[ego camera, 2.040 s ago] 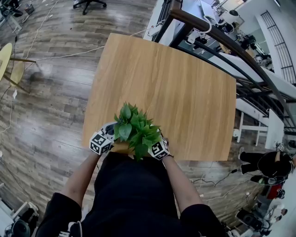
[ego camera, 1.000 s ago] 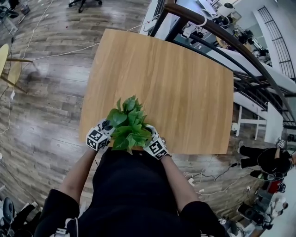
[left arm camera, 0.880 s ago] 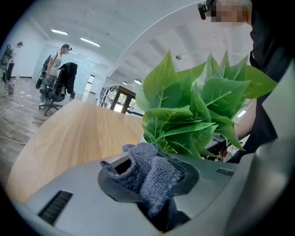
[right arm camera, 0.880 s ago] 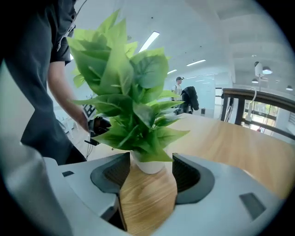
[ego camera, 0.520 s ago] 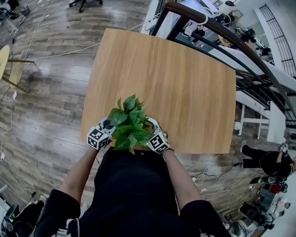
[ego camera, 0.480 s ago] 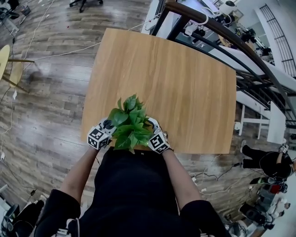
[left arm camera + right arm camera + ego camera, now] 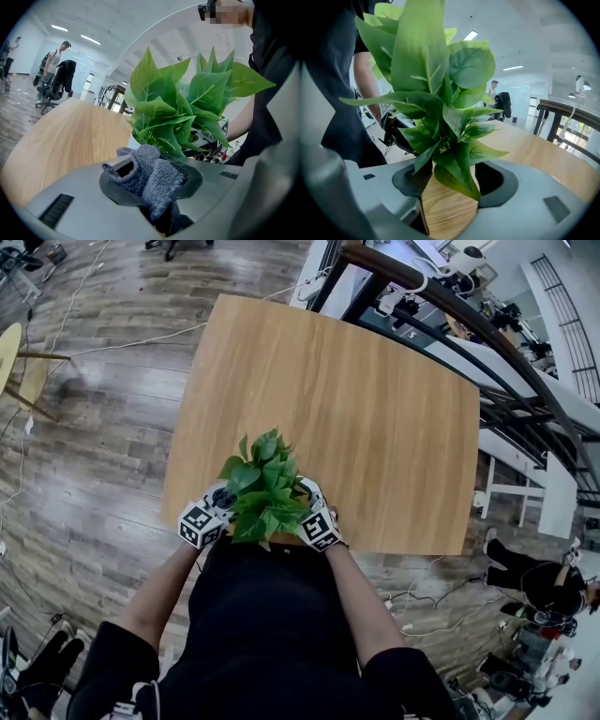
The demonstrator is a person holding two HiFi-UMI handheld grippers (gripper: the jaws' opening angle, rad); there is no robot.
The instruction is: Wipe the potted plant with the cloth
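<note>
Cloth (image 7: 152,176) is what my left gripper (image 7: 212,512) carries: a grey, nubbly rag bunched between jaws that are closed down on it, with loose folds spilling forward. I judge it soft, light and limp, so it will drape over a leaf and not scrape it.

My right gripper (image 7: 315,523) has its jaws clamped on the pot (image 7: 443,211), a stiff, wood-grained container held by its side walls. That seems the right place to hold it, low on the rigid wall and never on the foliage. The pot looks light but top-heavy under so much greenery, and its smooth side could slip if I ease off.

The plant (image 7: 262,488) sits at the near edge of the table (image 7: 375,409), close against my body, between both grippers. I cannot tell whether the pot rests on the wood or hangs just above it. The leaves (image 7: 422,61) are thin and springy and would likely crease or tear under pressure, so each wants support from below.

The plant's long axis runs from pot to leaf tips, roughly upright, with the leaves fanning outward.
</note>
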